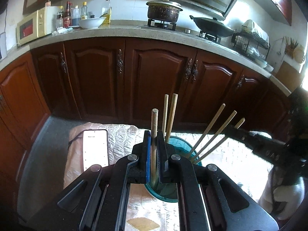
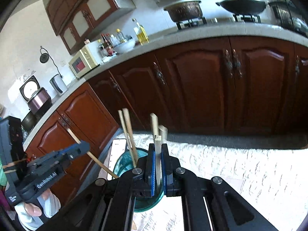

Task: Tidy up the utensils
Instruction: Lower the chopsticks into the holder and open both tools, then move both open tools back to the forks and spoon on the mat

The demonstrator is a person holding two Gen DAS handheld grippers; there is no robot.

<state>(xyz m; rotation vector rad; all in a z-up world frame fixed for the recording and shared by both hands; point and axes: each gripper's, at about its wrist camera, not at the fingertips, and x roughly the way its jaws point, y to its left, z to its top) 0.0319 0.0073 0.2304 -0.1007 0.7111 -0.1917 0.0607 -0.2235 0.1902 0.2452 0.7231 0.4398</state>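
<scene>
Left gripper (image 1: 153, 144): fingers pinch a round wooden stick (image 1: 154, 121), long axis near upright, lower end inside the teal cup (image 1: 181, 142). Right gripper (image 2: 157, 154): fingers pinch a flat chopstick (image 2: 157, 154), also upright over the cup. More chopsticks (image 1: 211, 132) lean outward from it. The cup stands on the cloth-covered desk (image 1: 236, 154), beside a phone (image 1: 95, 148). Kitchen cabinets (image 1: 154, 80) lie behind.

The teal cup's (image 1: 180, 144) near rim and the chopsticks' (image 1: 154, 144) lower ends were hidden behind each hand-held gripper.
</scene>
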